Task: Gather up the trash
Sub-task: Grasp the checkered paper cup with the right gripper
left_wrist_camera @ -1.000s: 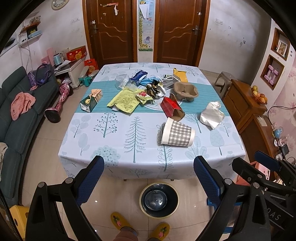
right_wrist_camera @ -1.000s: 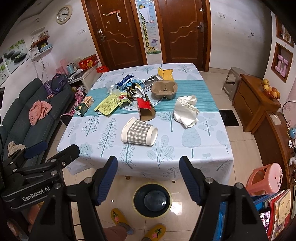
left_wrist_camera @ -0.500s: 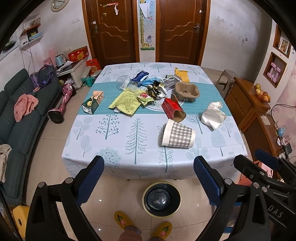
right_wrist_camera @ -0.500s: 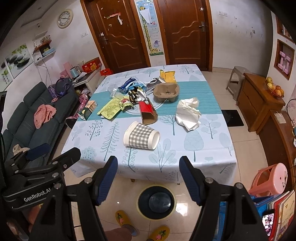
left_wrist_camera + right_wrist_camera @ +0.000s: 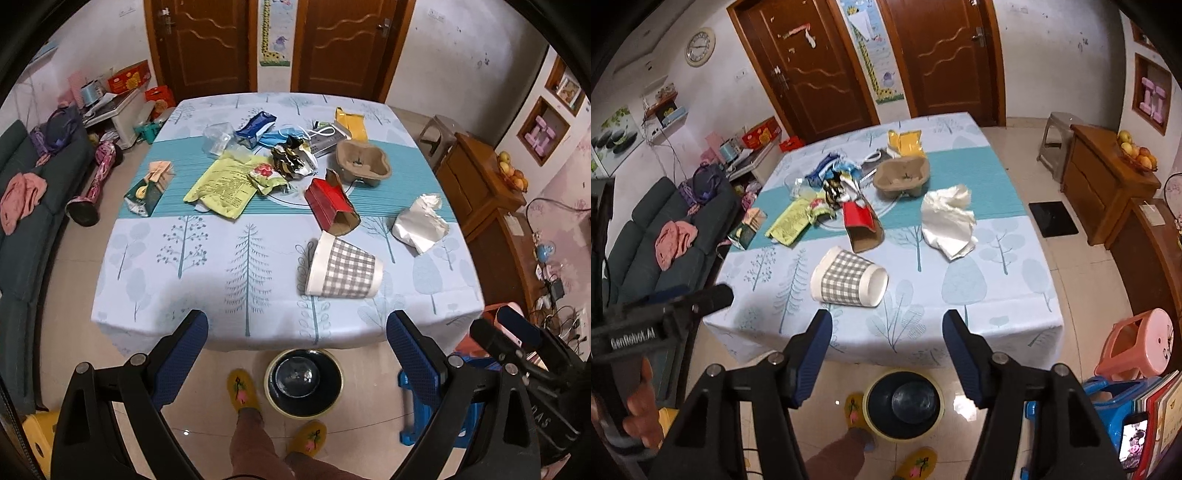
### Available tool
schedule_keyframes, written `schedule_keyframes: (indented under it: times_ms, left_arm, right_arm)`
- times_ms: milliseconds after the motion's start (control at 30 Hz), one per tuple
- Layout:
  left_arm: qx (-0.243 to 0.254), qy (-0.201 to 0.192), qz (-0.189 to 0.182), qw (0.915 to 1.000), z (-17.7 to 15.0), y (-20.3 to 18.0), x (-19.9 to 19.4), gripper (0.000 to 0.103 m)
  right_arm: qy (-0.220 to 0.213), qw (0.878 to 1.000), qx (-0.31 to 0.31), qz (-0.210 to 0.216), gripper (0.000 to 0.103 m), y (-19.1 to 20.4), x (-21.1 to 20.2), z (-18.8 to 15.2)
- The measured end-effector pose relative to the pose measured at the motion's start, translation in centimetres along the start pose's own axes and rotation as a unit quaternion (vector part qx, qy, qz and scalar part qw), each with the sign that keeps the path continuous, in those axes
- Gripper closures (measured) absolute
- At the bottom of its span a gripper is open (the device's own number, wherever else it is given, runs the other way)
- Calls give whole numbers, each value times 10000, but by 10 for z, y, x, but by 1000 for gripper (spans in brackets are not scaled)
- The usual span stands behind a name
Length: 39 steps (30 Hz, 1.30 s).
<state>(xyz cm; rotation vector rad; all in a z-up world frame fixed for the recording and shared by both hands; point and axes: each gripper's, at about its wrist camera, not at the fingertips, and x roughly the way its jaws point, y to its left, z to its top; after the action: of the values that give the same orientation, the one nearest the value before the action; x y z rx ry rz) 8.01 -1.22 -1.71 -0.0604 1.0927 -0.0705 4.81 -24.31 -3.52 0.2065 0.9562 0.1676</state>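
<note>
Two brown doors stand behind a table [image 5: 207, 258] with a tree-print cloth, and trash lies all over it. Going from the left, a small green carton [image 5: 149, 186] lies near the table's left edge, then a flat yellow-green bag [image 5: 221, 186], then a heap of shiny and blue wrappers [image 5: 291, 157] in the middle at the back. Next comes a red box [image 5: 330, 206], and just in front of it lies a checked paper cup [image 5: 341, 267] on its side. Its long axis runs left to right across the table, with the wide rim to the left and the bottom to the right in the left view. Right of it sits a crumpled white paper [image 5: 421, 223], and behind that a brown cup tray [image 5: 362, 162]. On the floor under the near edge of the table stands a dark bin [image 5: 304, 382], likely put there so trash can drop straight in. The left hand-held gripper [image 5: 297, 349] hangs in front of the table with its jaws spread wide and nothing between them. The right hand-held gripper [image 5: 886, 349] is the same, wide apart and empty, and it points at the cup, which looks like the closest piece to pick first.
</note>
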Motion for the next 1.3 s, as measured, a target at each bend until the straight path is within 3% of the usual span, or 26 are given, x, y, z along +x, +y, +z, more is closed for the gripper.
schedule_keyframes:
  times_ms: [267,433,633,833,933,1100,1133,1233,1300]
  left_arm:
    - [239,346,119,9990,27,10,49,7]
    - [194,661,40,9976,41,30,79,7]
    - [191,846,-40,9962,54,53,104,7]
    - [53,1014,-145,9947,61,74,120,7]
    - [-16,1089,-202,9938,63,82,126,7]
    - [-5,1175,-295,9926,66,86,134,7]
    - [10,1182,-316,9925,67,86,135,7]
    - [107,1188,-396,9921,71,82,136,7]
    - [186,1168,-450,9920,75,77,136,7]
  right_arm:
    - [392,9988,-214,212,41,10,54,28]
    - [584,9950,-744,321,40,30,93,54]
    - [1191,9737,-1895,417,40,55,145,73]
    - [1915,9476,-2469,662,41,65,186,72]
    - [2249,9378,-2537,744,41,67,204,72]
    - [2516,9324,-2427,924,41,68,218,70]
    - [2503,9328,-2423,920,42,69,219,69]
    - [2423,9375,-2347,855,65,67,217,73]
    - [2277,9454,-2152,900,72,63,210,76]
